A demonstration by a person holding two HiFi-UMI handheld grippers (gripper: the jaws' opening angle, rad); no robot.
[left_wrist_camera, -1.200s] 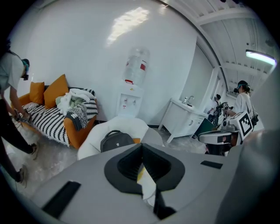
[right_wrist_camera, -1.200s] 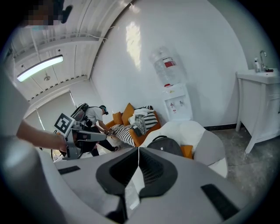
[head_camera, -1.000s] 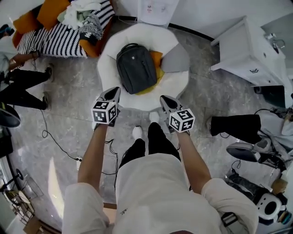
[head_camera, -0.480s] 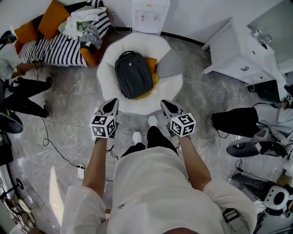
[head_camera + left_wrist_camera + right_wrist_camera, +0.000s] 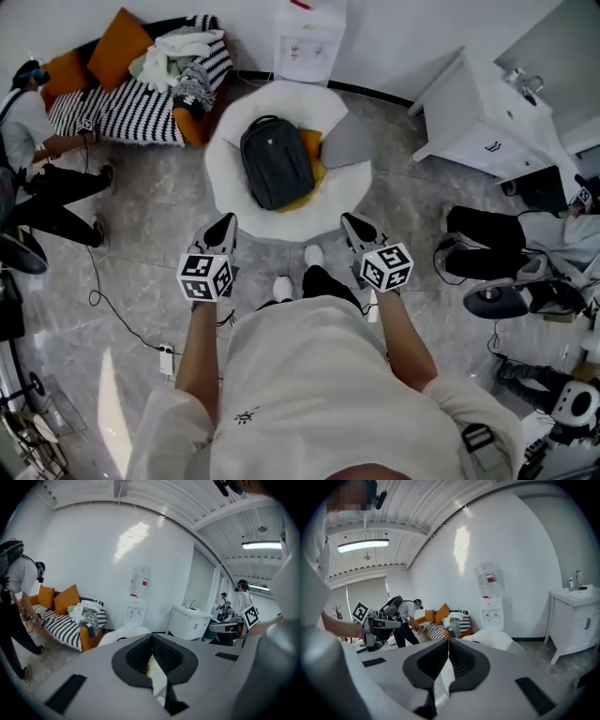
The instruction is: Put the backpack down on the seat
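Left gripper (image 5: 226,222), right gripper (image 5: 352,222), both closed, withdrew from round seat (image 5: 228,178) (backpack (image 5: 277,161) possibly nylon).

The dark grey cloth backpack (image 5: 277,161) is matt woven fabric. The round white upholstered seat (image 5: 225,183) is soft, matt cloth. The grey stone-patterned floor (image 5: 141,234) below me is smooth and glossy.

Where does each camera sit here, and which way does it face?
Head view: on the person's head, facing steeply down at the backpack on the white seat; arms, torso, left claw, right claw show.
Left gripper view: on the left claw, facing over its shut jaws toward the water dispenser.
Right gripper view: on the right claw, over its shut jaws, same direction.
All three share the water dispenser and striped sofa.
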